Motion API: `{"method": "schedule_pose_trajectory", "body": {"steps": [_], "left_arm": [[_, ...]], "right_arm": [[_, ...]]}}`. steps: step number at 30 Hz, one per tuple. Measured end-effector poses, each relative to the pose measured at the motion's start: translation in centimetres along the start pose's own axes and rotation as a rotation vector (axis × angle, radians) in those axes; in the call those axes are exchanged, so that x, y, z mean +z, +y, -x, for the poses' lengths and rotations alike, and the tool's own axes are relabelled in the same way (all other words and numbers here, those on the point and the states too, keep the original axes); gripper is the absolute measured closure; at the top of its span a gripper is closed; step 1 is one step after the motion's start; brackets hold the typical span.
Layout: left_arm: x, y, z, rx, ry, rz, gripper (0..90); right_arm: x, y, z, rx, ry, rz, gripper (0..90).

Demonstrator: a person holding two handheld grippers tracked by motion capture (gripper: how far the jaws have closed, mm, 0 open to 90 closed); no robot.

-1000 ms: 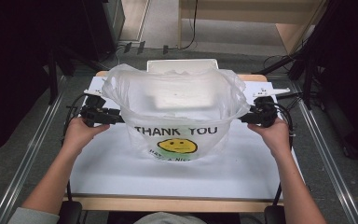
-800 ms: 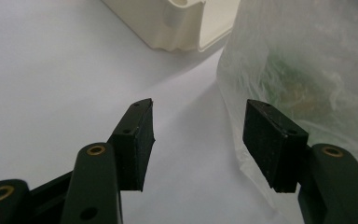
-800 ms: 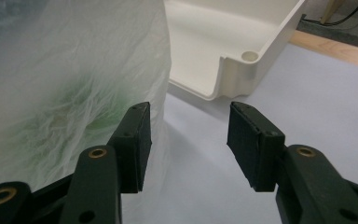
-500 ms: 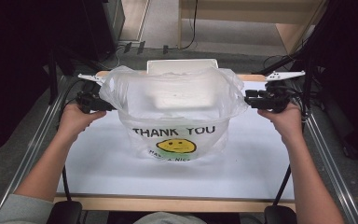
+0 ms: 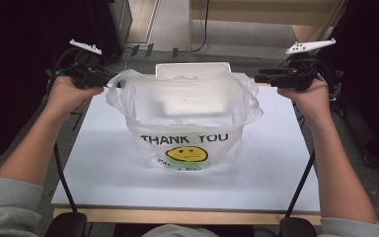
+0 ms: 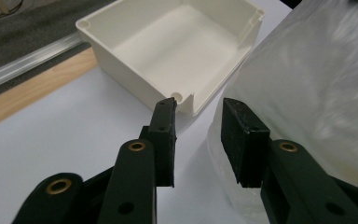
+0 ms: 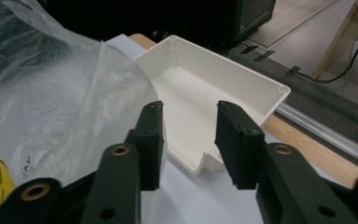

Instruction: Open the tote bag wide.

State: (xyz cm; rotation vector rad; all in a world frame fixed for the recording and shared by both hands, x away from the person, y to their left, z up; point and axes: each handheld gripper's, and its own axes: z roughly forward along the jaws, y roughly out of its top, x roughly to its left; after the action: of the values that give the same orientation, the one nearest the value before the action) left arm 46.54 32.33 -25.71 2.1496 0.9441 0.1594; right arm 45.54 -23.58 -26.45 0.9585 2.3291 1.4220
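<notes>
Sitting pretty much dead centre on the white table is a clear plastic bag with "THANK YOU" and a yellow smiley printed on the side facing the person. It's standing up on its own with the mouth gaping open, and you can see right through the film. Just behind it, toward the far edge of the table, there's a shallow white plastic tray, open side up and empty as far as I can see; the bag's back wall hides part of it in the high view.

Now the tools. The left gripper is held up near the bag's left rim, and the right gripper is the same deal at the right rim. Both have just been closing their jaws, but neither has clamped anything. In the left gripper view the jaws stand apart with bare table and the tray corner showing through the gap, and the bag's film lies just beside the right-hand jaw, not between the pads. In the right gripper view it's mirrored: the gap shows the tray, and the film bulges up against the outer side of the left-hand jaw.

So, released on both sides, nothing pinched. Both hands are lifted above the table, either side of the bag.
</notes>
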Motion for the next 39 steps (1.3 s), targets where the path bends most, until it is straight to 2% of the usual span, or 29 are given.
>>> {"method": "schedule_pose_trajectory", "body": {"steps": [1, 2, 5, 6, 7, 9, 10, 11, 14, 15, 18, 19, 22, 24, 26, 27, 29, 30, 33, 34, 36, 39], "left_arm": [[0.0, 0.0, 0.0, 0.000, 0.000, 0.000, 68.7], [-0.7, 0.8, 0.2, 0.006, -0.007, 0.012, 68.7], [-2.0, 1.9, 0.6, 0.007, -0.024, 0.046, 76.5], [-2.5, 2.5, 1.2, 0.028, -0.026, 0.062, 78.5], [-2.7, 2.8, 1.6, 0.039, -0.033, 0.069, 82.9], [-3.0, 3.6, 2.5, 0.069, -0.051, 0.073, 83.7], [-3.1, 4.0, 3.1, 0.084, -0.062, 0.074, 85.9], [-3.2, 4.3, 3.5, 0.102, -0.061, 0.075, 85.9], [-3.5, 5.8, 5.2, 0.150, -0.093, 0.082, 89.7], [-3.5, 6.3, 5.7, 0.159, -0.103, 0.074, 90.0], [-3.3, 7.9, 7.5, 0.179, -0.114, 0.053, 90.0], [-3.1, 8.3, 8.1, 0.182, -0.118, 0.051, 90.0], [-2.3, 9.7, 10.1, 0.232, -0.136, 0.041, 90.0], [-1.6, 10.4, 11.2, 0.242, -0.156, 0.041, 90.0], [-0.9, 11.0, 12.4, 0.259, -0.194, 0.045, 90.0], [-0.6, 11.2, 12.8, 0.263, -0.202, 0.043, 90.0], [0.3, 11.4, 13.6, 0.286, -0.211, 0.035, 90.0], [0.9, 11.4, 14.0, 0.284, -0.215, 0.030, 90.0], [2.2, 11.1, 14.2, 0.265, -0.229, 0.017, 90.0], [2.7, 10.8, 14.1, 0.249, -0.221, 0.004, 90.0], [3.5, 10.0, 13.9, 0.230, -0.201, -0.010, 90.0], [4.7, 8.7, 13.4, 0.209, -0.170, -0.031, 90.0]], "right_arm": [[0.0, 0.0, 0.0, 0.000, 0.000, 0.000, 64.7], [-0.2, 0.5, -0.1, -0.006, -0.001, 0.004, 65.5], [-0.6, 2.0, -0.6, -0.011, 0.025, 0.028, 72.9], [-0.6, 2.3, -0.8, -0.012, 0.035, 0.034, 74.6], [-0.5, 3.3, -1.5, -0.018, 0.066, 0.032, 78.0], [-0.4, 3.6, -1.8, -0.024, 0.075, 0.029, 79.5], [0.0, 4.4, -2.8, -0.048, 0.098, 0.020, 82.6], [0.0, 4.4, -2.8, -0.048, 0.098, 0.020, 82.6], [0.4, 5.3, -4.1, -0.077, 0.125, 0.016, 86.2], [0.8, 6.1, -5.1, -0.093, 0.137, -0.001, 88.2], [1.2, 6.8, -5.9, -0.104, 0.152, -0.004, 88.4], [1.5, 7.1, -6.3, -0.106, 0.156, -0.012, 88.5], [2.5, 8.4, -7.7, -0.153, 0.168, -0.027, 88.4], [3.0, 8.9, -8.4, -0.172, 0.179, -0.027, 88.2], [3.7, 9.5, -9.2, -0.179, 0.194, -0.026, 88.2], [4.6, 9.9, -10.0, -0.191, 0.209, -0.032, 88.1], [5.1, 9.9, -10.3, -0.192, 0.220, -0.041, 88.1], [5.5, 9.9, -10.6, -0.196, 0.224, -0.052, 88.1], [6.8, 9.4, -11.3, -0.182, 0.239, -0.064, 88.1], [7.5, 8.6, -11.4, -0.171, 0.236, -0.065, 87.7], [7.8, 8.3, -11.5, -0.161, 0.228, -0.068, 87.1], [8.6, 6.9, -11.9, -0.100, 0.193, -0.063, 87.2]]}}
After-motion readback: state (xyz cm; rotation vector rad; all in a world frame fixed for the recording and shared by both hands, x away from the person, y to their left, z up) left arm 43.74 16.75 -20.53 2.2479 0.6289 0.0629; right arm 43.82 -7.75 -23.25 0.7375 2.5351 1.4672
